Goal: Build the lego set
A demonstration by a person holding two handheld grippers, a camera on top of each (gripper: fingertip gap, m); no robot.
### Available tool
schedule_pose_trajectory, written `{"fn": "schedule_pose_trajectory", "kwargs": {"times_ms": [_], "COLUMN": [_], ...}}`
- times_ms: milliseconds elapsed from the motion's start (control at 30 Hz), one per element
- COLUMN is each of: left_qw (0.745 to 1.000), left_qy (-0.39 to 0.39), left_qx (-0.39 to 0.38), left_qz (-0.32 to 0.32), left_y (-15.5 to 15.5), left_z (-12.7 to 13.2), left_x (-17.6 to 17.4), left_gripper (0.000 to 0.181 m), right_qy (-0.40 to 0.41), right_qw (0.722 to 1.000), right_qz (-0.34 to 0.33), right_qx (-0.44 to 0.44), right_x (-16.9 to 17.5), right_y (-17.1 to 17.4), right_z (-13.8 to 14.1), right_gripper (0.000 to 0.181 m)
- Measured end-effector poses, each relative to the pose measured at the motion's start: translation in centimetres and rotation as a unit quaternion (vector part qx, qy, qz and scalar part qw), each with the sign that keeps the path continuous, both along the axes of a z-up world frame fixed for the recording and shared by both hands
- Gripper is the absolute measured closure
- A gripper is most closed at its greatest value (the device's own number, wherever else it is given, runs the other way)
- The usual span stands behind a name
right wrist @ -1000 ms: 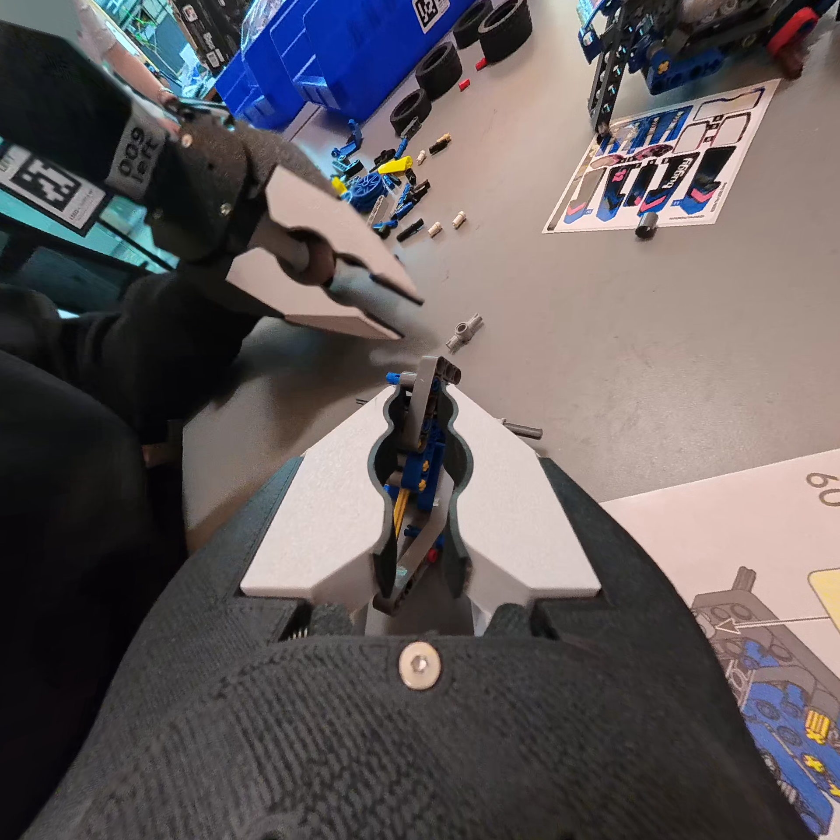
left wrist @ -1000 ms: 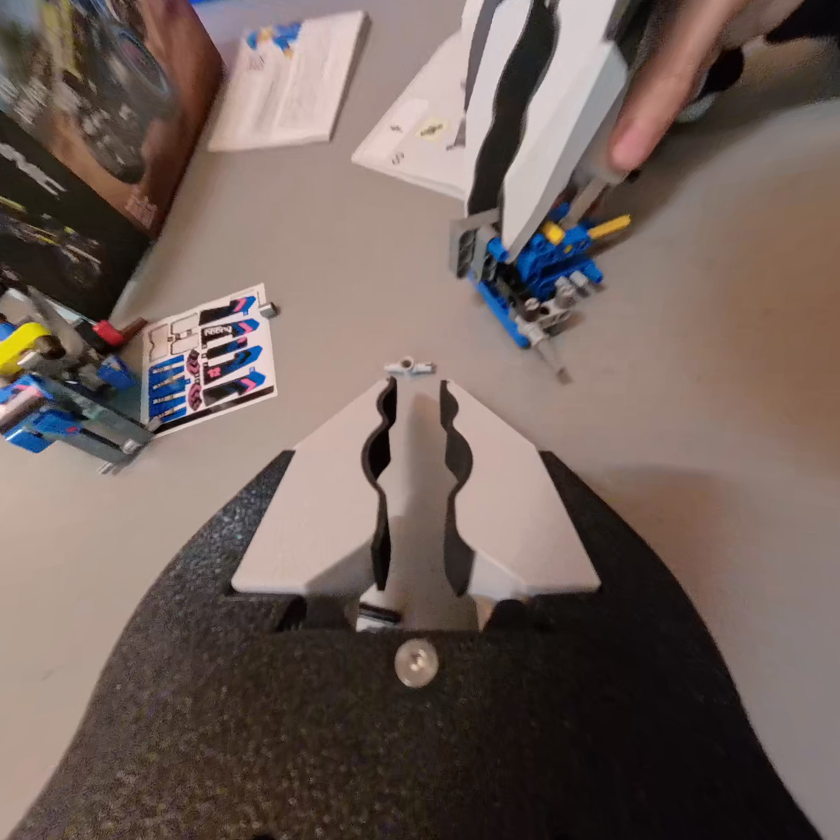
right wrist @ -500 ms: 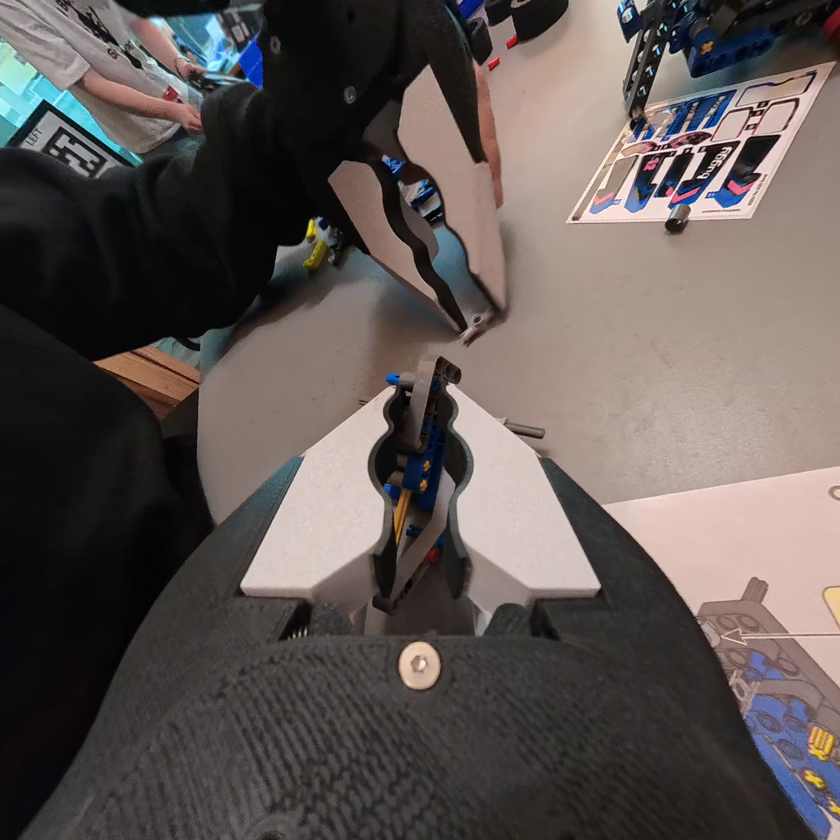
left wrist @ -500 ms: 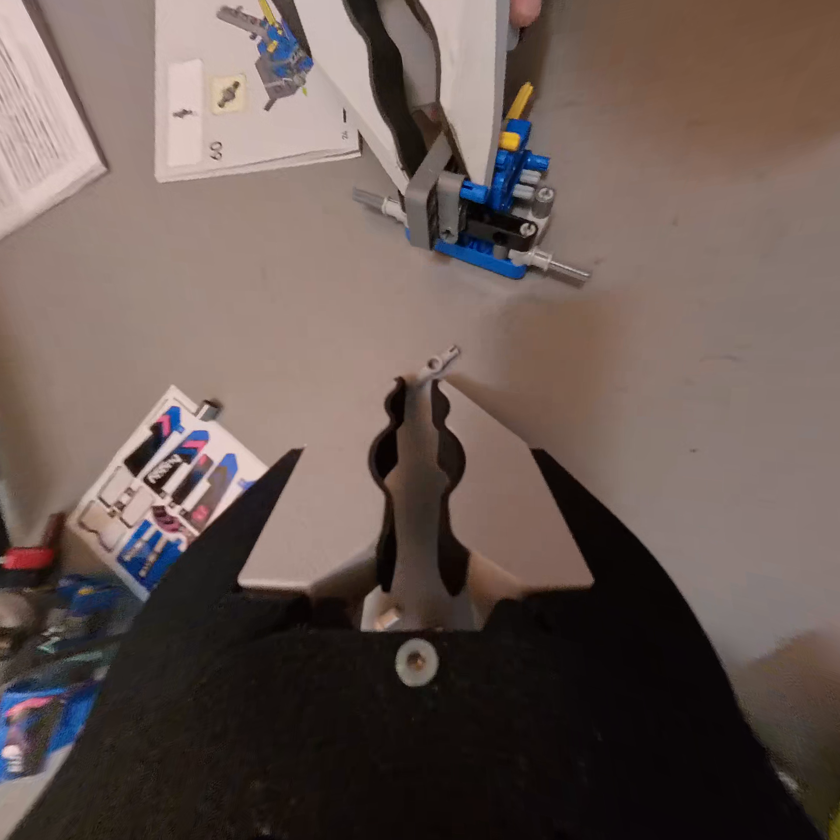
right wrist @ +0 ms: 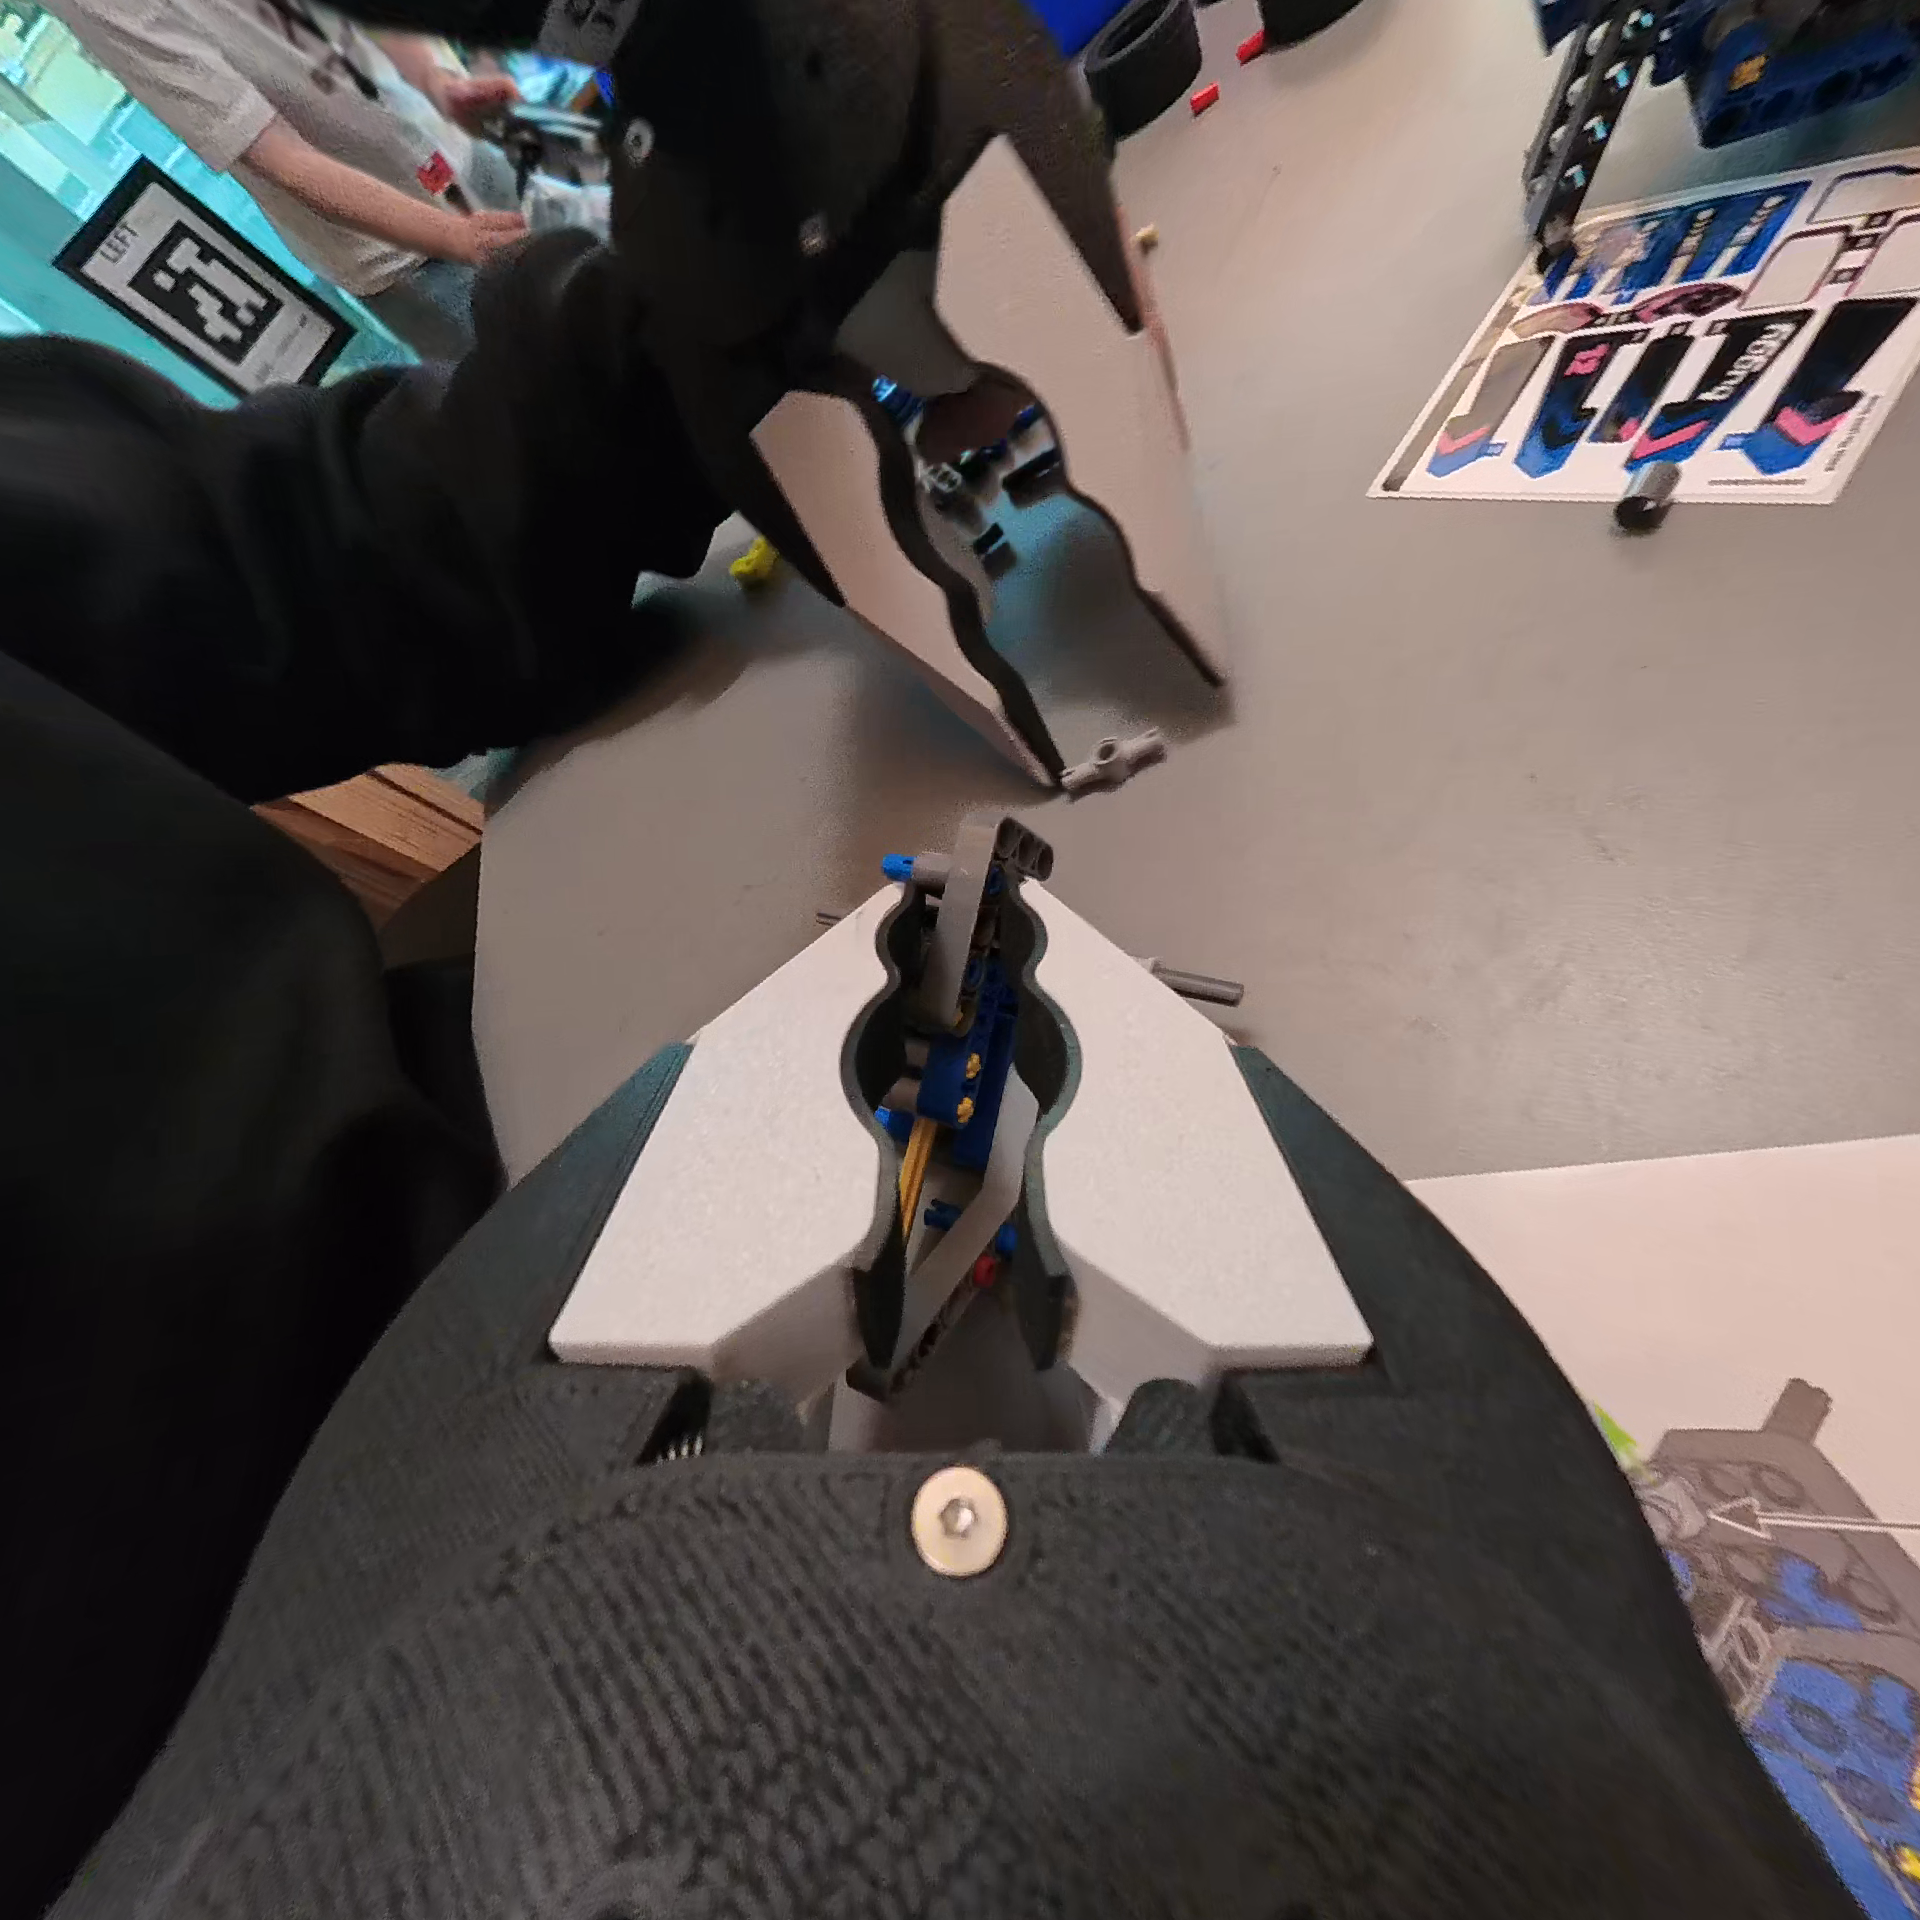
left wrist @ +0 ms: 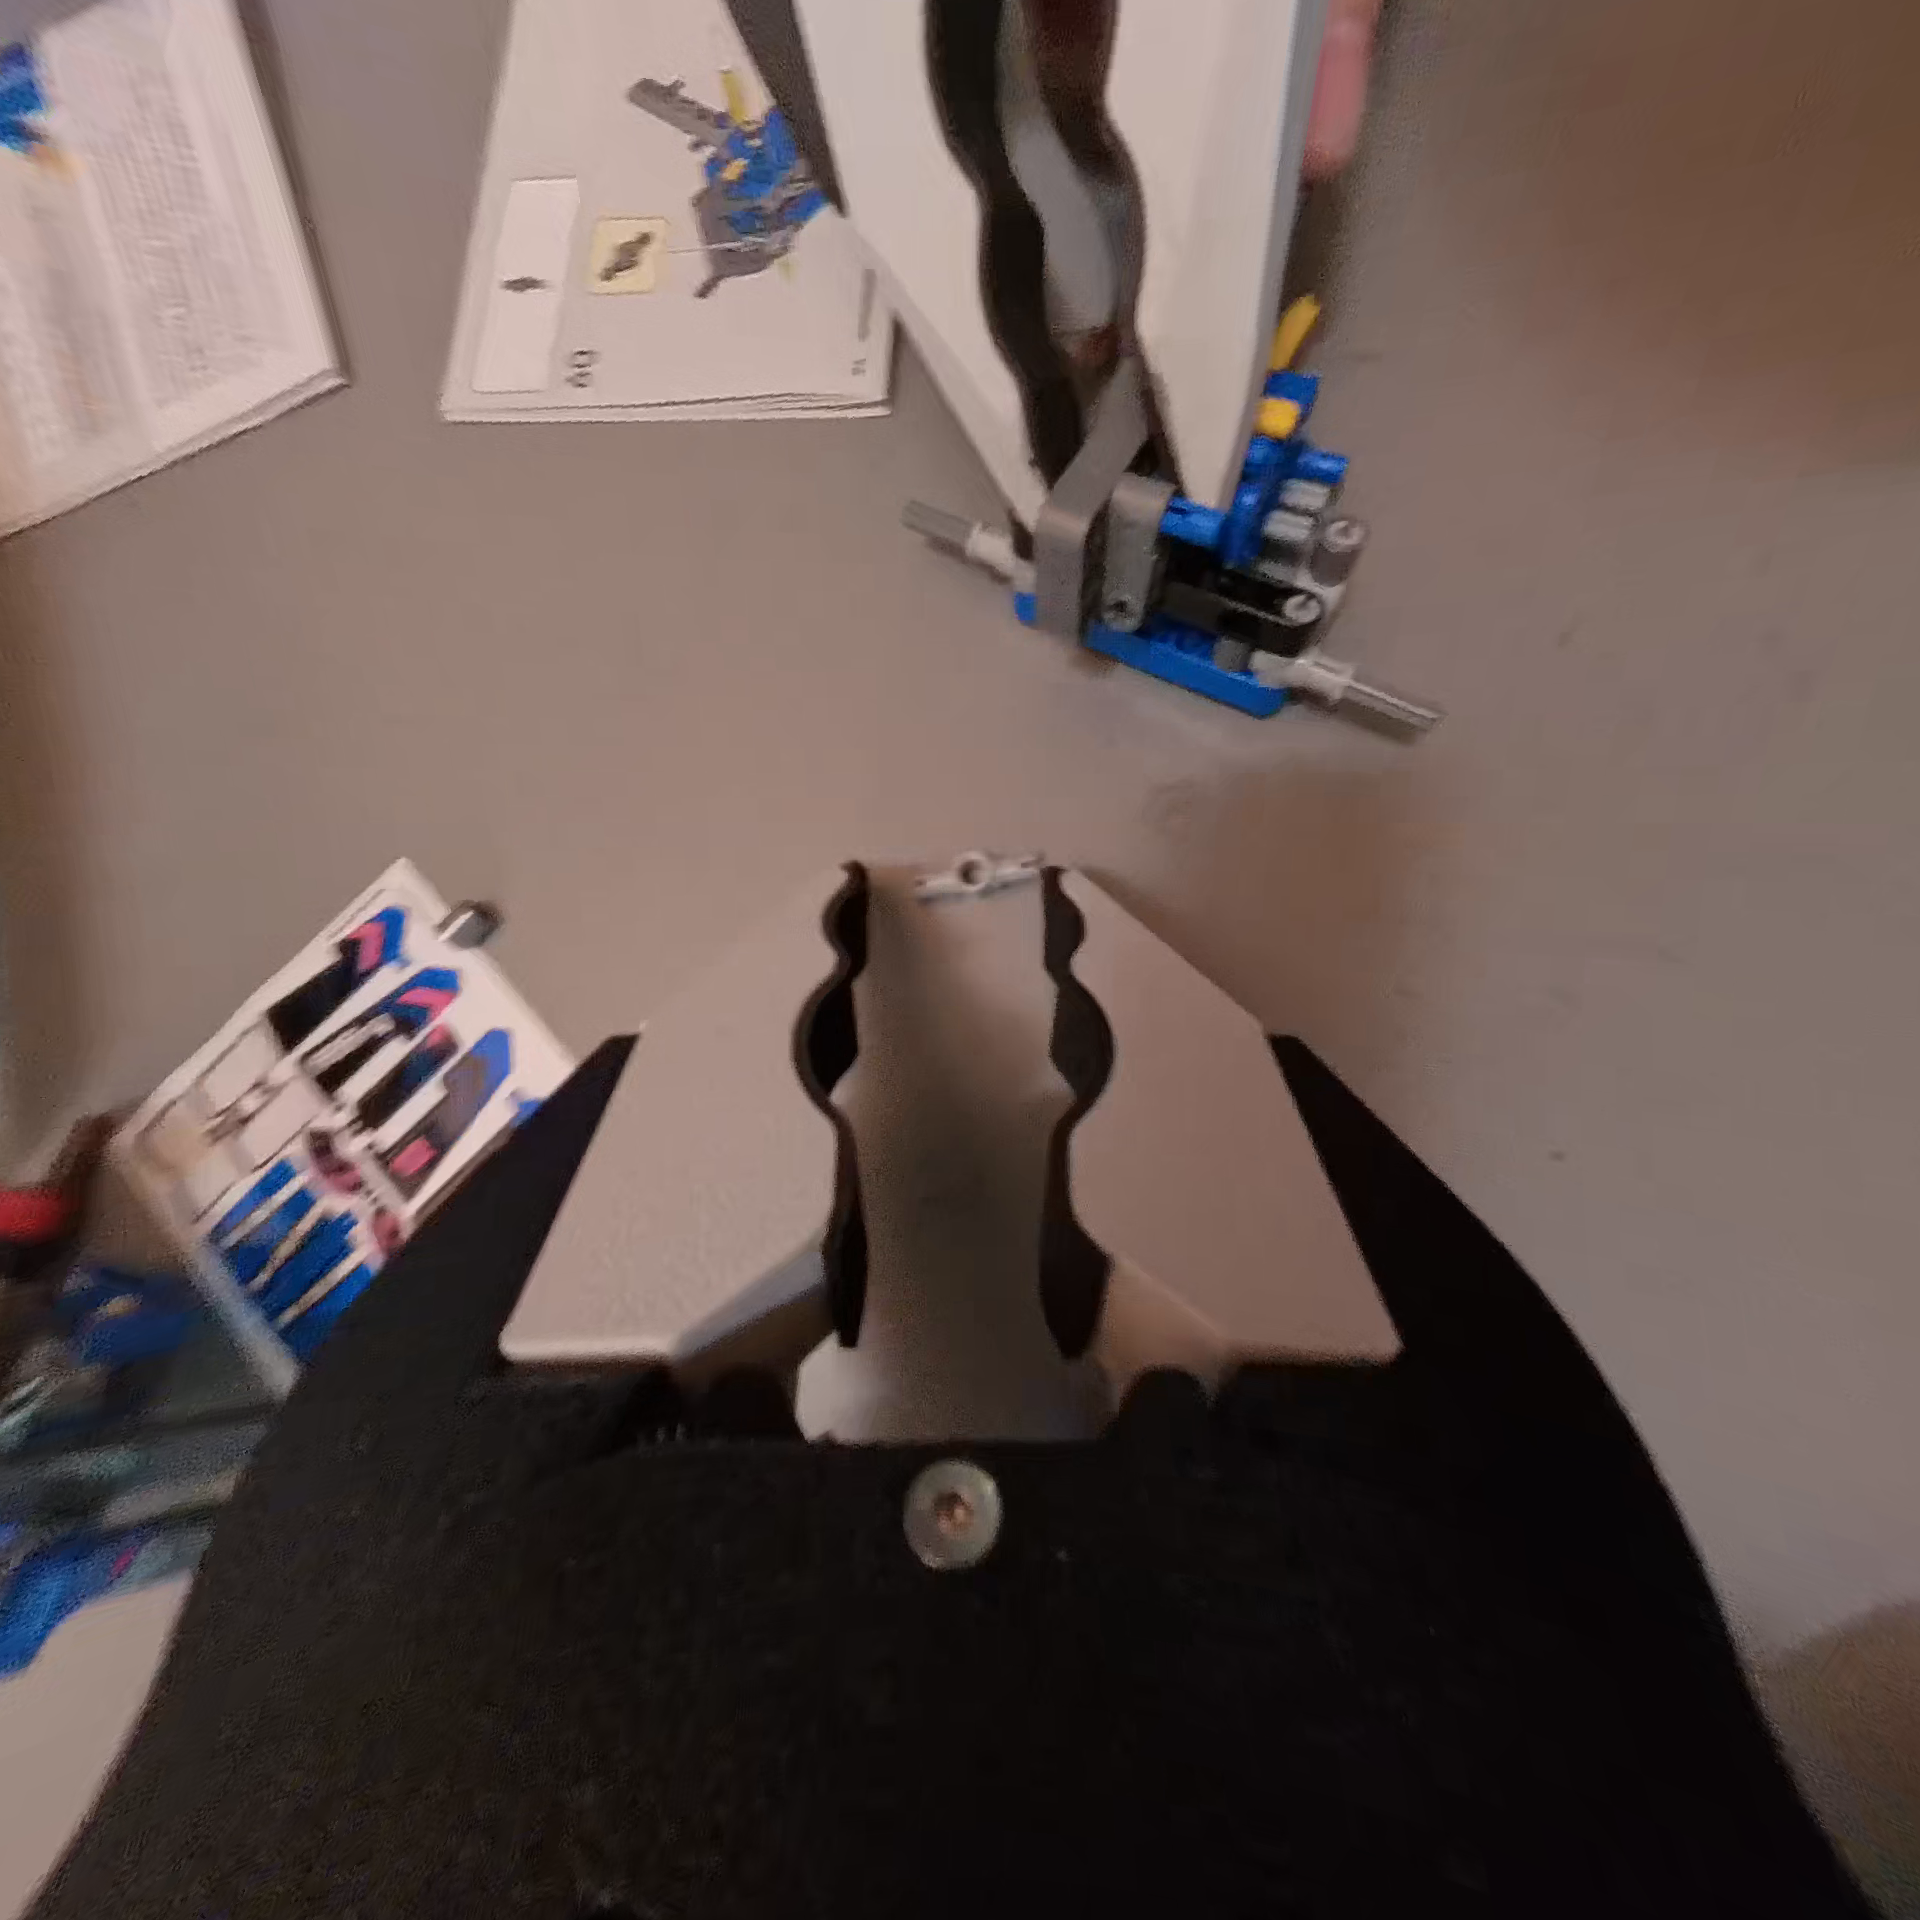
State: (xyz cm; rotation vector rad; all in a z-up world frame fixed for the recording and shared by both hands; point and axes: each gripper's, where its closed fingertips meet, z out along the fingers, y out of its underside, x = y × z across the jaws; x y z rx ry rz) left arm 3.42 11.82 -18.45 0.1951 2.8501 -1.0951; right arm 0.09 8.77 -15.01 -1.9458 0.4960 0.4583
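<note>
My left gripper point(left wrist: 951, 883) is open, tips down at the grey table. A small light grey connector piece point(left wrist: 971, 876) lies on the table across the gap between its fingertips; I cannot tell if it touches them. In the right wrist view the left gripper point(right wrist: 1132, 727) stands over the same piece point(right wrist: 1112, 764). My right gripper point(right wrist: 966, 904) is shut on a blue and grey Lego assembly point(right wrist: 971, 1049). In the left wrist view the right gripper point(left wrist: 1117, 468) holds that assembly point(left wrist: 1195, 592) upright against the table, just beyond the connector.
An open instruction booklet point(left wrist: 665, 291) and a second booklet point(left wrist: 135, 260) lie at the far side. A sticker sheet point(left wrist: 343, 1101) lies left, with a small dark cylinder point(right wrist: 1647, 499) by its edge. A part-built blue model point(right wrist: 1714, 83), black tyres point(right wrist: 1143, 52) and loose pieces lie farther off. Tip to tip, the grippers are about 6 centimetres apart. The small dark cylinder point(right wrist: 1647, 499) lies some 8 centimetres from my left tips, 15 centimetres from my right tips. Seen from the left wrist view point(left wrist: 459, 930) as well.
My left gripper has opened wider, and the small grey connector now lies crosswise between its tips. The right gripper still holds the assembly in place.
</note>
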Motion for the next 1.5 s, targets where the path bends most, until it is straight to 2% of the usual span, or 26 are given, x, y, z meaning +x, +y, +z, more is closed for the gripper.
{"fn": "schedule_pose_trajectory", "kwargs": {"times_ms": [33, 100, 200, 300, 400, 467, 533, 600, 667, 800, 900, 967, 1133, 1200, 1300, 1367, 1500], "left_qw": [1.0, 0.998, 0.996, 0.991, 0.975, 0.955, 0.928, 0.894, 0.866, 0.828, 0.783, 0.774, 0.781, 0.799, 0.826, 0.834, 0.872], "left_qy": [0.024, 0.055, 0.07, 0.06, 0.069, 0.082, 0.141, 0.217, 0.266, 0.299, 0.348, 0.357, 0.336, 0.297, 0.231, 0.196, 0.083], "left_qx": [0.001, -0.001, -0.015, -0.033, -0.109, -0.189, -0.27, -0.331, -0.377, -0.428, -0.474, -0.483, -0.477, -0.456, -0.426, -0.405, -0.322], "left_qz": [-0.017, -0.011, 0.044, 0.111, 0.182, 0.211, 0.215, 0.208, 0.194, 0.204, 0.202, 0.201, 0.223, 0.254, 0.289, 0.318, 0.358], "left_y": [-0.1, -0.3, -0.3, 0.0, -0.1, -0.4, -1.1, -1.9, -2.6, -3.0, -3.0, -2.9, -2.5, -2.1, -1.3, -0.8, -0.3], "left_z": [-0.1, -0.2, -0.2, 0.1, 2.6, 5.6, 8.6, 10.9, 12.5, 13.2, 13.9, 13.8, 13.3, 12.4, 11.4, 11.0, 10.0], "left_x": [-0.6, -1.1, -1.3, -1.9, -3.2, -4.5, -6.6, -8.5, -9.9, -10.7, -11.0, -11.1, -10.5, -9.7, -8.9, -8.2, -7.7], "left_gripper": [0.16, 0.16, 0.16, 0.16, 0.16, 0.16, 0.16, 0.16, 0.16, 0.16, 0.16, 0.16, 0.159, 0.156, 0.154, 0.153, 0.155], "right_qy": [-0.002, -0.005, -0.006, -0.012, -0.047, -0.115, -0.249, -0.394, -0.484, -0.559, -0.585, -0.623, -0.642, -0.647, -0.671, -0.669, -0.677], "right_qw": [1.0, 1.0, 1.0, 0.999, 0.998, 0.993, 0.968, 0.919, 0.875, 0.825, 0.808, 0.779, 0.763, 0.761, 0.739, 0.74, 0.73], "right_qz": [0.005, 0.007, 0.007, 0.028, 0.038, 0.017, -0.02, -0.003, -0.013, -0.017, -0.013, -0.03, -0.048, -0.048, -0.059, -0.063, -0.075], "right_qx": [-0.001, -0.001, 0.005, 0.032, 0.023, 0.011, 0.018, 0.031, 0.031, 0.086, 0.074, 0.068, 0.059, 0.03, -0.008, -0.017, -0.056], "right_x": [-0.2, -0.3, -0.3, -1.3, -2.3, -2.2, -1.7, -3.4, -4.3, -6.9, -7.3, -7.1, -6.7, -6.1, -5.1, -4.8, -3.6], "right_y": [0.1, 0.1, 0.0, 0.1, -0.2, -0.8, -1.0, -0.5, 0.4, 1.5, 1.9, 1.9, 2.2, 2.4, 2.4, 2.6, 2.4], "right_z": [0.0, 0.0, 0.2, 1.1, 1.7, 2.7, 5.0, 6.7, 7.7, 9.4, 9.3, 9.8, 9.6, 8.8, 8.0, 7.5, 6.7], "right_gripper": [0.168, 0.168, 0.166, 0.146, 0.131, 0.132, 0.136, 0.142, 0.143, 0.154, 0.158, 0.174, 0.177, 0.178, 0.178, 0.178, 0.179]}}
